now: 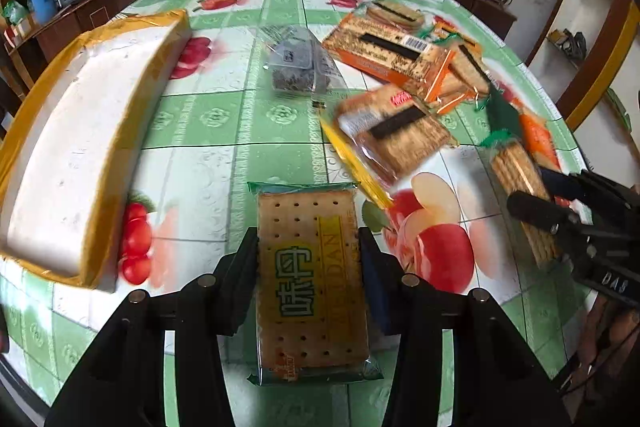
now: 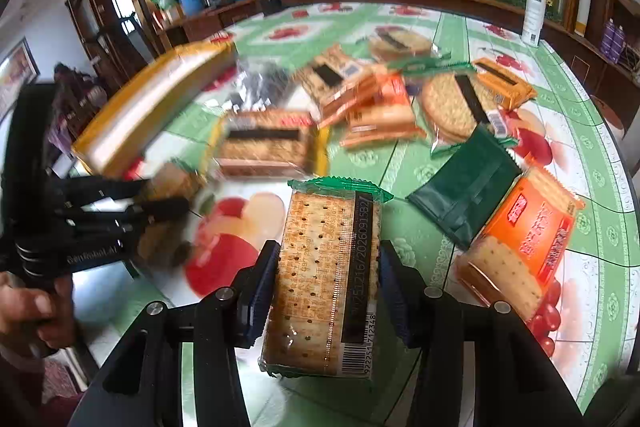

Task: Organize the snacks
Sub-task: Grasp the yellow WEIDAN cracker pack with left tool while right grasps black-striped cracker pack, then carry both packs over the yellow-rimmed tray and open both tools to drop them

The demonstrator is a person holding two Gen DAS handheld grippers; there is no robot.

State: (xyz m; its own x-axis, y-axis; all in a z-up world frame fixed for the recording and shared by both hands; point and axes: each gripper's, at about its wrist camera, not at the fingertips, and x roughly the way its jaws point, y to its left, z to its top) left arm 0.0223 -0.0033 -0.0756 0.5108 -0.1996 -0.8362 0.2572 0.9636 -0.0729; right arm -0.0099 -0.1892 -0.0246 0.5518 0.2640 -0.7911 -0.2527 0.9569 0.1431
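My left gripper (image 1: 310,251) is shut on a green-edged cracker pack (image 1: 310,279) with yellow lettering, held above the table. My right gripper (image 2: 328,267) is shut on a similar green-edged cracker pack (image 2: 324,279), barcode side up. The right gripper shows at the right edge of the left wrist view (image 1: 580,211), and the left gripper at the left of the right wrist view (image 2: 120,211). A white foam box with yellow tape (image 1: 76,143) lies on the table at the left, also in the right wrist view (image 2: 148,107). Several more cracker packs (image 1: 392,135) lie scattered at the middle and right.
An orange pack (image 2: 524,243) and a dark green pack (image 2: 468,195) lie near the right gripper. A clear bag of dark snacks (image 1: 296,63) sits mid-table. A white bottle (image 2: 534,11) stands at the far edge. The round table has a green patterned cloth (image 1: 208,115).
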